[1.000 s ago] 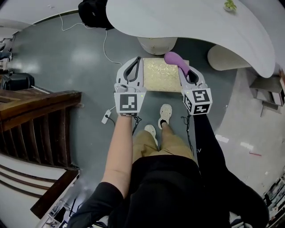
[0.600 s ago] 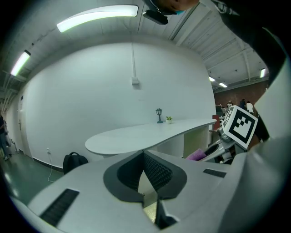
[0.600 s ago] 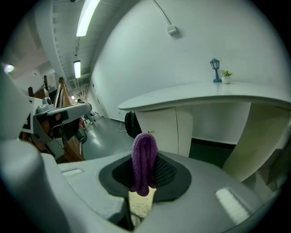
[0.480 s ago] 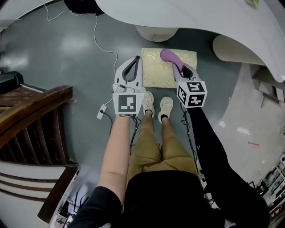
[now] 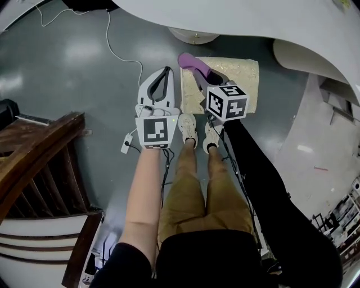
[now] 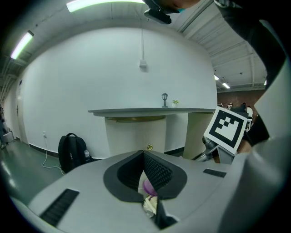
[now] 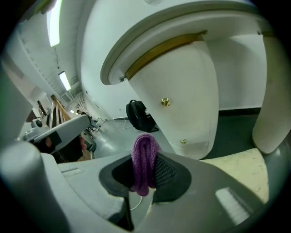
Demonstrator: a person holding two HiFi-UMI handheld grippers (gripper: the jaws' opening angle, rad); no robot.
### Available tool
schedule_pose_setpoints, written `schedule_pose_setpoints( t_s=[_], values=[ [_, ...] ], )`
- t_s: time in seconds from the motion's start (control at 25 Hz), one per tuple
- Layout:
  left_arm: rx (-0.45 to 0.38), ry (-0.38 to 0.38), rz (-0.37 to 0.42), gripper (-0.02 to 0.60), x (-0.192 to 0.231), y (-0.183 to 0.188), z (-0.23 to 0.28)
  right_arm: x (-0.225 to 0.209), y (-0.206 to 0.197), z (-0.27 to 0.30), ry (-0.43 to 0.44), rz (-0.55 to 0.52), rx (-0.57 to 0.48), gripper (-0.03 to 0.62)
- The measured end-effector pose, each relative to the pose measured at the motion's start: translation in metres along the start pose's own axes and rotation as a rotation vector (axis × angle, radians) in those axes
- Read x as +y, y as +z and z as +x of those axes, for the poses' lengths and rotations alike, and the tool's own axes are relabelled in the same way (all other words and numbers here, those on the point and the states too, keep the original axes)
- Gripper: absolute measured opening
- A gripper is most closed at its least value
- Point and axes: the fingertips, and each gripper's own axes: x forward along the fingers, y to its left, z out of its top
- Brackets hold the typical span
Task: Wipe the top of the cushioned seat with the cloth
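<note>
Bright, even indoor light. White ceiling strip lamp point(image 6: 91, 4) glows at 11 o'clock in the left gripper view. Glossy grey floor point(image 5: 84, 53) shows soft glare at 10 o'clock. Fisheye bending, dark vignette at edges. Purple knitted cloth point(image 7: 144, 159) sharp; near foreground soft.
</note>
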Motion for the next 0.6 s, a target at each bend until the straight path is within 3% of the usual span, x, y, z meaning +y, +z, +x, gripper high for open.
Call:
schedule_pose_setpoints(
  t_s=[0.12,0.28,0.6],
  values=[
    [0.018,-0.016,-0.002,0.008,0.012,-0.016,0.011,0.003,-0.009,0.035,0.022,0.071,0.016,0.061],
    [0.044,-0.032,-0.031,0.008,0.018,-0.039,0.027,-0.027,-0.053,0.081,-0.057,0.171,0.131,0.061],
    [0.049,-0.032,-0.065,0.008,0.005,-0.050,0.052,-0.073,-0.062,0.073,-0.138,0.211,0.138,0.061]
  ],
)
